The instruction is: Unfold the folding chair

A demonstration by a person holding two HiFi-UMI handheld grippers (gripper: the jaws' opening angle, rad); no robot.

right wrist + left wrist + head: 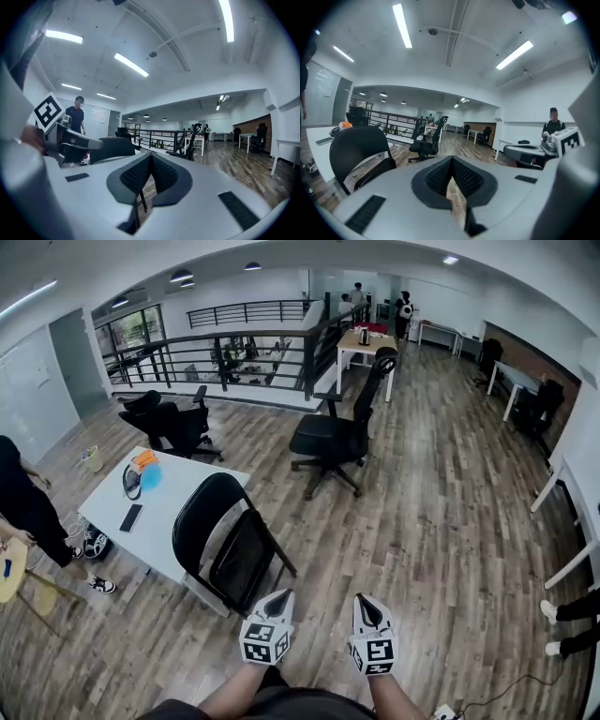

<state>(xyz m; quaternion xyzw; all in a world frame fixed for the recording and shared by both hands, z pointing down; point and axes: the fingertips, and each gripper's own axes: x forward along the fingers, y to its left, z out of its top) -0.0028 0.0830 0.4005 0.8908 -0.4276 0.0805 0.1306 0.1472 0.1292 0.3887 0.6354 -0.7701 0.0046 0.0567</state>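
Both tools sit low in the head view, side by side, forearms behind them. Left tool: jaws together, nothing between the pads. Right tool: jaws together as well, empty. Each tool's own view confirms it. The ribbed pads meet at the tip, and only floor shows through the slit below.

The chair is black and stands on the wood floor, left of and beyond the left tool. It is near that tool, and I see no contact. Its back is upright. The seat hangs steeply tilted and is not level. The chair is just beside the near right corner of a white bench. In the left tool's view it fills the left side. In the right tool's view it shows left of centre, beyond the left tool's marker cube.

On the bench there are a dark phone and a headset with something orange at its far end.

A black office chair stands further out, right of the bench and well apart from the chair. A second one is at the far left, by the railing. A person stands at the left edge.
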